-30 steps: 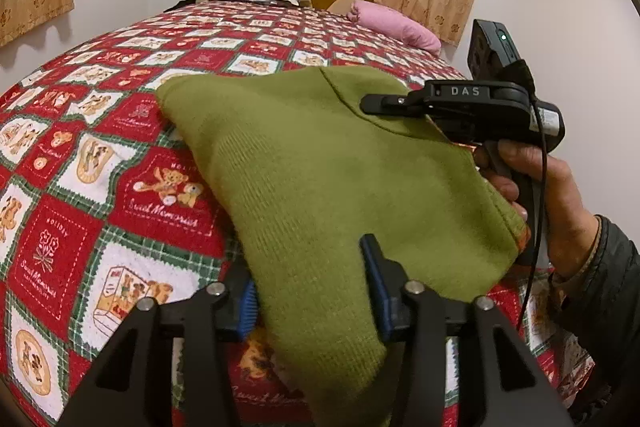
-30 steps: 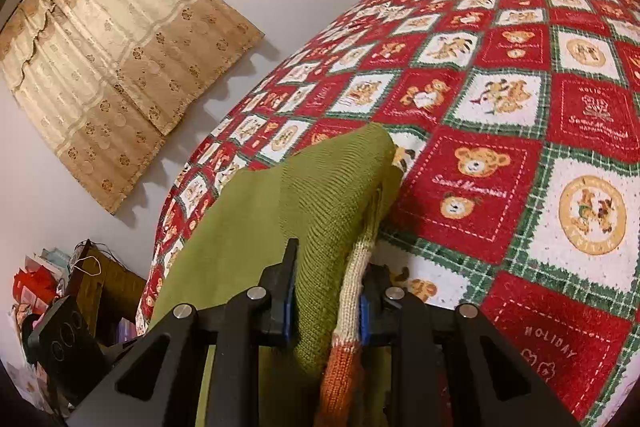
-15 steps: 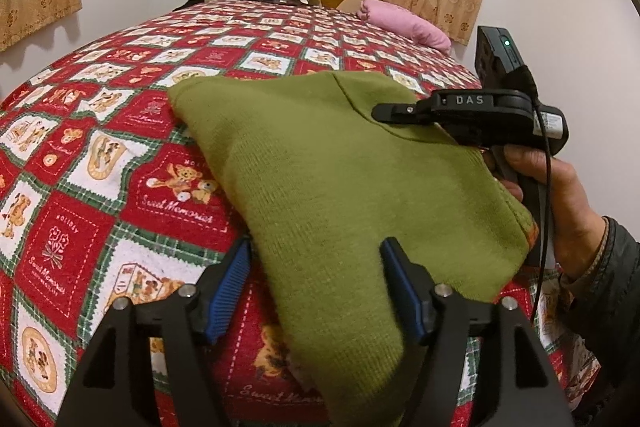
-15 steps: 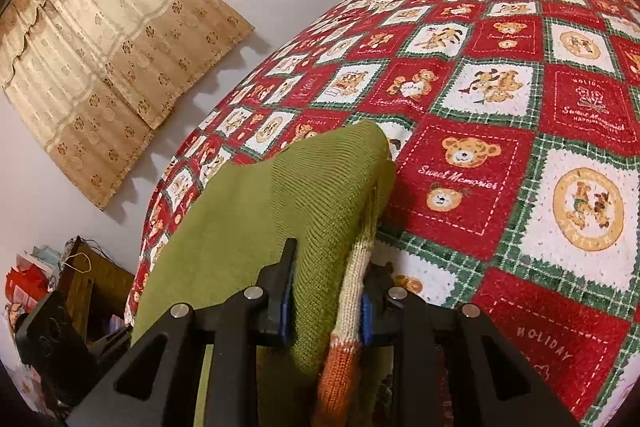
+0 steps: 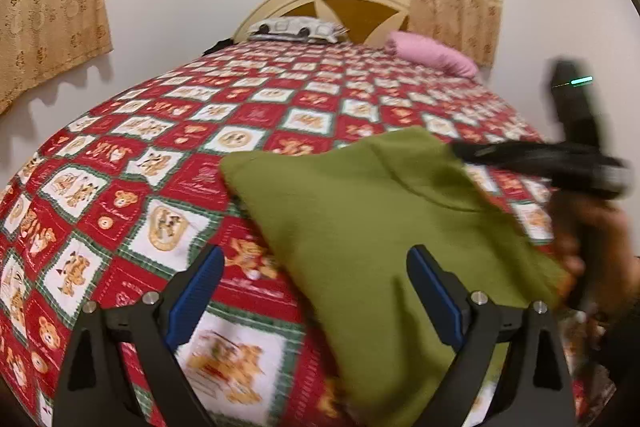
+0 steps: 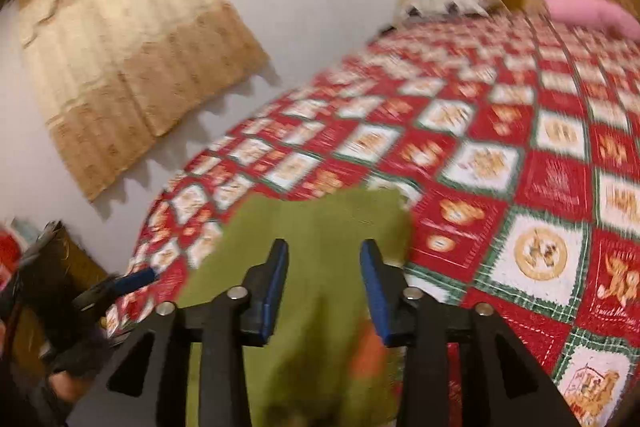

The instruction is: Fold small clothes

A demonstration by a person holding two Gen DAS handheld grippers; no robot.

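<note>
A folded green knit garment (image 5: 368,227) lies near the foot of the bed; it also shows in the right wrist view (image 6: 316,227), with an orange trim patch near the camera. My left gripper (image 5: 316,291) is open and wide, its right finger over the garment's near edge, its left finger over the quilt. My right gripper (image 6: 324,287) is open above the garment, jaws apart and holding nothing. The right gripper's body appears blurred at the right of the left wrist view (image 5: 560,163).
The bed carries a red, white and green teddy-bear quilt (image 5: 240,115). A pink pillow (image 5: 432,53) and a grey patterned pillow (image 5: 296,27) lie by the headboard. Curtains hang on the walls. Clutter stands on the floor at the left of the bed (image 6: 48,259).
Both grippers have let go of the garment. The left opened first and drew back; the right, shut on the garment edge half a second ago, now stands open. The garment has settled onto the quilt.
</note>
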